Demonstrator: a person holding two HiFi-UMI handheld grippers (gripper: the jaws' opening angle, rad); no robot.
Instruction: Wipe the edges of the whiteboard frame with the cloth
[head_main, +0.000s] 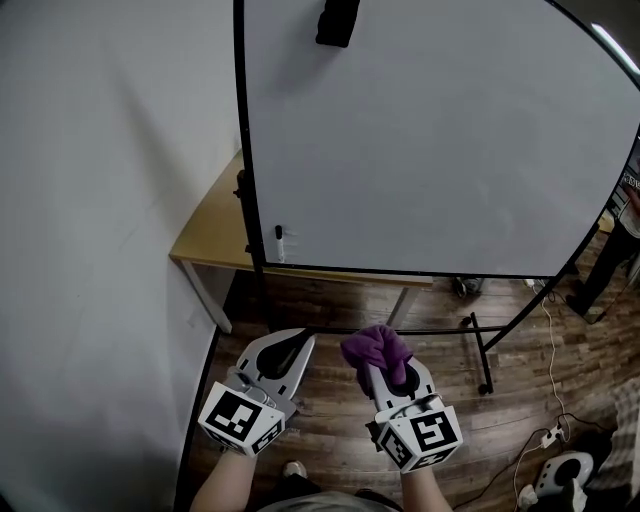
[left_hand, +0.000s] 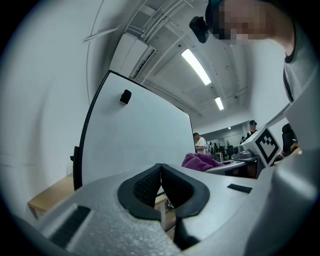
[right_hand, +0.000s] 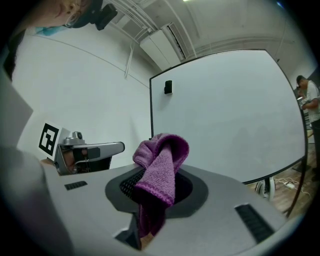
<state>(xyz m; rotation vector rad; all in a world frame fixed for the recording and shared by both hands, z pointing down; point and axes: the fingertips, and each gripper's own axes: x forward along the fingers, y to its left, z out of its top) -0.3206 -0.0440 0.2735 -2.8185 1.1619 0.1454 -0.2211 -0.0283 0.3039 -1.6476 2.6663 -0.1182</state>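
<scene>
- Since wiping needs a bunched pad, the right gripper (head_main: 388, 372) clamps the cloth (head_main: 377, 347), well short of the frame (head_main: 243, 170)
- With jaws together on nothing, the left gripper (head_main: 298, 345) idles alongside

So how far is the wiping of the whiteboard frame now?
Done: the right gripper is shut on the cloth. In hand: it is held short of the whiteboard frame, touching nothing. Left: seemingly wiping every edge. The left gripper is shut and empty.
</scene>
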